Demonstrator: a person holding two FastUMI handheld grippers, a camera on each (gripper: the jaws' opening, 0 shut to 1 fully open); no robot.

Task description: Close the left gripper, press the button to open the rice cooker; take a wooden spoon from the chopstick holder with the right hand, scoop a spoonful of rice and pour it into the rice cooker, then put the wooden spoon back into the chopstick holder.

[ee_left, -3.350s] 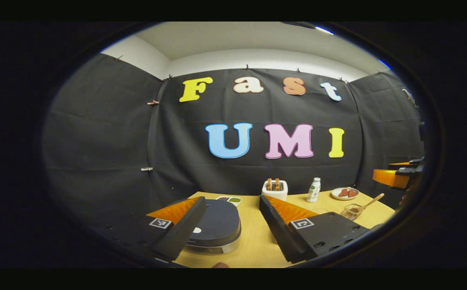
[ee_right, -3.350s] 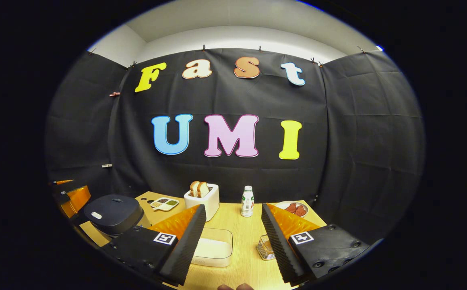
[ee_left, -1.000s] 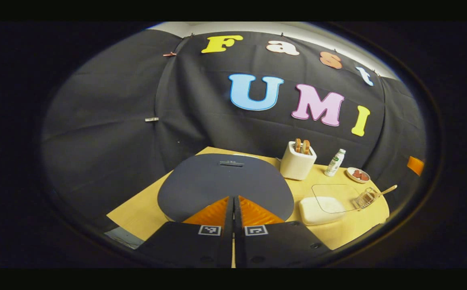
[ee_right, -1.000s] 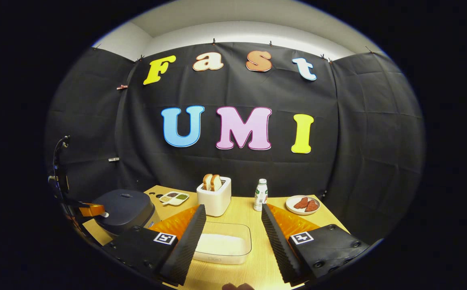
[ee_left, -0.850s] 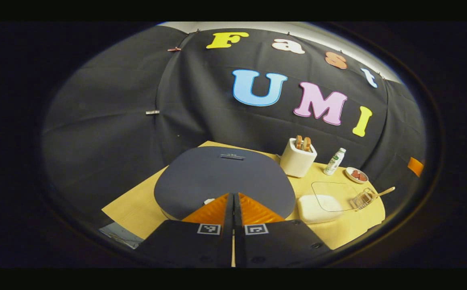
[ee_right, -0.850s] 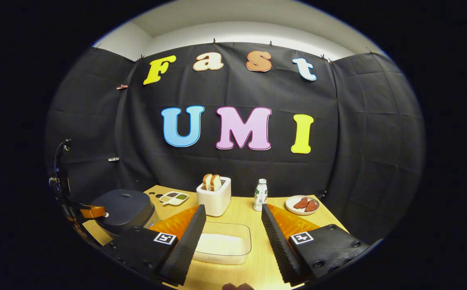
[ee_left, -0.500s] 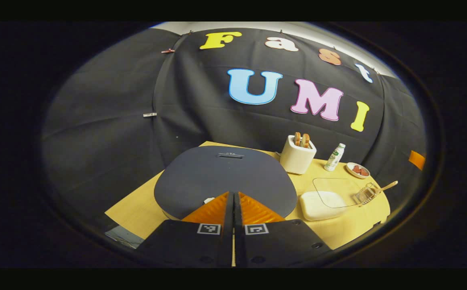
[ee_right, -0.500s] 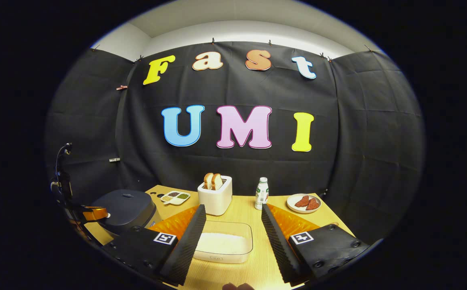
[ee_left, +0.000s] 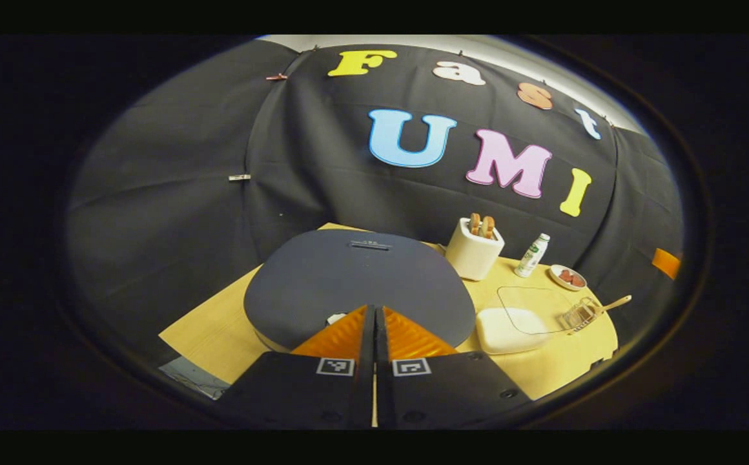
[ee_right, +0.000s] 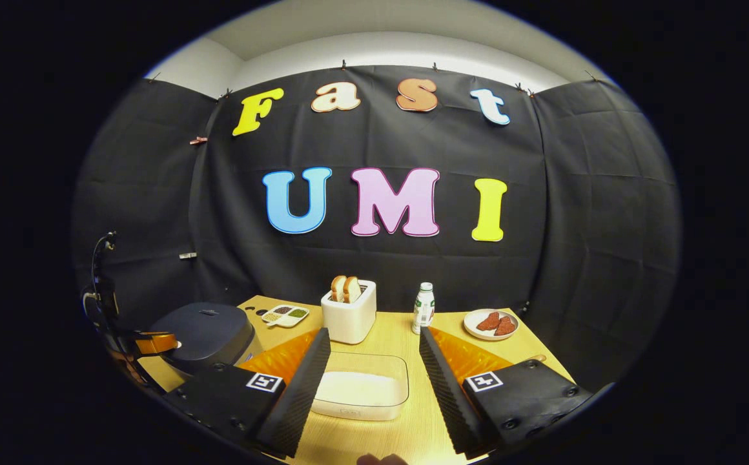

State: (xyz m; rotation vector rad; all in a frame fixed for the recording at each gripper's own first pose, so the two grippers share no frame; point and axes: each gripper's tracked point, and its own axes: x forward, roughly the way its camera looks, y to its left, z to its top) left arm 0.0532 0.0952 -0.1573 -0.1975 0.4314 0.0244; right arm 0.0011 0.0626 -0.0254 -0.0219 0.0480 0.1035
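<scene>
1 dark rice cooker (ee_left: pixel 358 284) sits lid-down at the table's (ee_left: pixel 219 329) left end, its small white button (ee_left: pixel 335 318) just beside the tips of the left gripper (ee_left: pixel 374 316), whose fingers are pressed together. Right of it lie the rice tub (ee_left: pixel 510 326) and the chopstick holder (ee_left: pixel 580 313) with the wooden spoon (ee_left: pixel 612 303). The right gripper (ee_right: pixel 374 355) hangs spread wide above the tub.

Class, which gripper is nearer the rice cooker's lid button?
Left. The left gripper, jaws shut, is at the white button on the rice cooker; the right gripper hovers open over the rice container.
</scene>
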